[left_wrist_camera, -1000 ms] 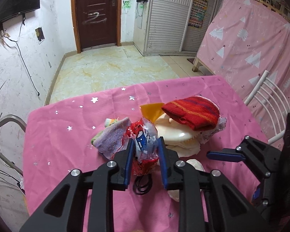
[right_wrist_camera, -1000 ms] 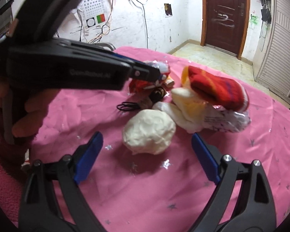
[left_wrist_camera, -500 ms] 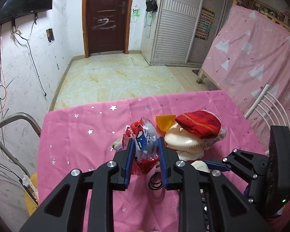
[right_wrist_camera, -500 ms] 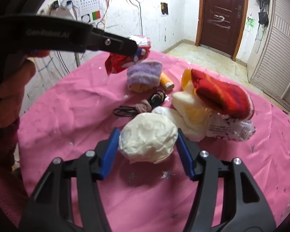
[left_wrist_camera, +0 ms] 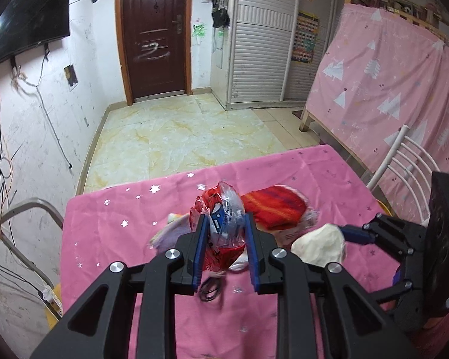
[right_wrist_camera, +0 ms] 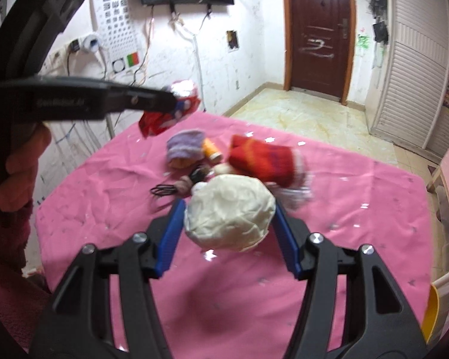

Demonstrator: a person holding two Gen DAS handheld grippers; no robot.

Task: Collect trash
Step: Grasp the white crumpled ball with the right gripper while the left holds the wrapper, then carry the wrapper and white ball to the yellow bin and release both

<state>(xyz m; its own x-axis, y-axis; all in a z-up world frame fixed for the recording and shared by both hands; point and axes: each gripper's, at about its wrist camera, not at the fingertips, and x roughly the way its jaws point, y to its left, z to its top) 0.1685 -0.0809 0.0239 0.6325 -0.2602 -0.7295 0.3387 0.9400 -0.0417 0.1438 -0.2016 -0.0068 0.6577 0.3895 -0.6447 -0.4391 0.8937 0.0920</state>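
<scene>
Red snack wrapper (left_wrist_camera: 221, 233), crumpled, with clear and blue print, is pinched between the blue pads of the left gripper (left_wrist_camera: 224, 251) and held up off the pink tablecloth (left_wrist_camera: 110, 239). In the right wrist view the same wrapper (right_wrist_camera: 170, 110) hangs at the left gripper's tip (right_wrist_camera: 176, 101), above the cloth (right_wrist_camera: 374, 209), near the far left edge. White crumpled paper ball (right_wrist_camera: 230, 212) sits between the blue pads of the right gripper (right_wrist_camera: 229, 233); pads press both sides, ball looks lifted clear of the cloth. Right jaws closed onto it within the last second. From the left wrist view the ball (left_wrist_camera: 320, 245) is at the right gripper's tip (left_wrist_camera: 344, 234), just right of the wrapper.

Left on the table: red striped knit cloth (right_wrist_camera: 263, 158) on white stuff, purple fuzzy cloth (right_wrist_camera: 185, 146) beside an orange small bottle (right_wrist_camera: 211, 149), black hair ties (right_wrist_camera: 164, 190) near the middle. Images blurred, details soft. A hand (right_wrist_camera: 18, 173) grips the left tool's handle. White chair (left_wrist_camera: 404, 161) by the table's right side, brown door (left_wrist_camera: 155, 36) at the back.
</scene>
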